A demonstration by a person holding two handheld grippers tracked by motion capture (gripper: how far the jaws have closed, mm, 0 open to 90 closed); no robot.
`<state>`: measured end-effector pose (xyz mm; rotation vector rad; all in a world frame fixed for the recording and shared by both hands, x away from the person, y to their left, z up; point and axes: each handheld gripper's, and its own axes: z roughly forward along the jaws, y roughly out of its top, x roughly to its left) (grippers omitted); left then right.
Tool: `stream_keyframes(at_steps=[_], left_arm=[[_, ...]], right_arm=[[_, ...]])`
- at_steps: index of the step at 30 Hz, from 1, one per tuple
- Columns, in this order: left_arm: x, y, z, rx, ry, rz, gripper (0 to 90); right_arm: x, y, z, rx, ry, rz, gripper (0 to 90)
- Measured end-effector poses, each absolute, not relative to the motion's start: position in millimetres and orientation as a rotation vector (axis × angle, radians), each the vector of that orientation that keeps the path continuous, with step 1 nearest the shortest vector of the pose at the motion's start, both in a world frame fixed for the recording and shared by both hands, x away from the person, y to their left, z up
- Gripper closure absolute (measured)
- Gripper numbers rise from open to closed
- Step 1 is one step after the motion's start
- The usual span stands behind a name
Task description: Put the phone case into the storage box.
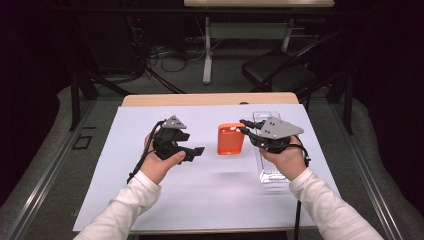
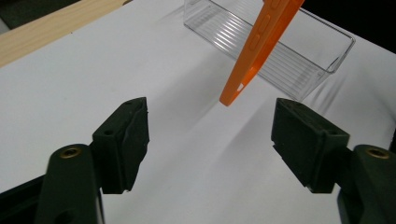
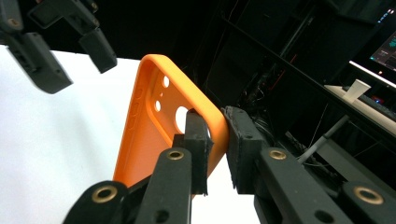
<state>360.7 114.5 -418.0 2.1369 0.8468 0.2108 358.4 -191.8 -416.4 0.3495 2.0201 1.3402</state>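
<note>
Phone case (image 1: 230, 139) between left claw (image 1: 196, 151) and tray (image 1: 270, 172); tray under right claw (image 1: 243, 126).

The case (image 3: 154, 126) looks like soft orange plastic or rubber, matt and smooth, with clean round cut-outs. The bin (image 2: 280, 56) near the sheet's right edge is clear hard plastic, glossy, its floor ribbed in fine lines. The sheet (image 1: 150, 200) is white paper or thin plastic, matt, lightly rippled. Past its far edge the table (image 1: 210, 99) shows pale wood grain. The right gripper (image 3: 217, 140) and left gripper (image 2: 210, 140) are matt black plastic with brass-coloured rivets; their pads (image 3: 243, 140) look rubbery and slightly rough. Each carries a dull grey plate (image 1: 277, 127). The sleeves (image 1: 125, 210) are white knit cloth.
</note>
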Motion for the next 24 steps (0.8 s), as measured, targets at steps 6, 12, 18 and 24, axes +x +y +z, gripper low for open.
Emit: stream_keyframes(at_steps=[6,12,18,24], left_arm=[[360.8,122.5,-418.5,2.086,0.859,0.229,24.2],[362.4,134.3,-423.5,2.065,0.891,0.243,19.8],[359.3,146.5,-428.4,2.036,0.918,0.231,16.5],[351.9,154.7,-435.2,1.962,0.987,0.236,16.0]], right_arm=[[361.4,-197.1,-411.2,0.367,2.002,1.364,80.0],[363.8,-202.0,-408.3,0.371,1.997,1.362,80.0],[367.8,-209.8,-404.0,0.324,1.981,1.349,79.9],[370.3,-218.1,-400.2,0.316,1.977,1.324,79.9]])
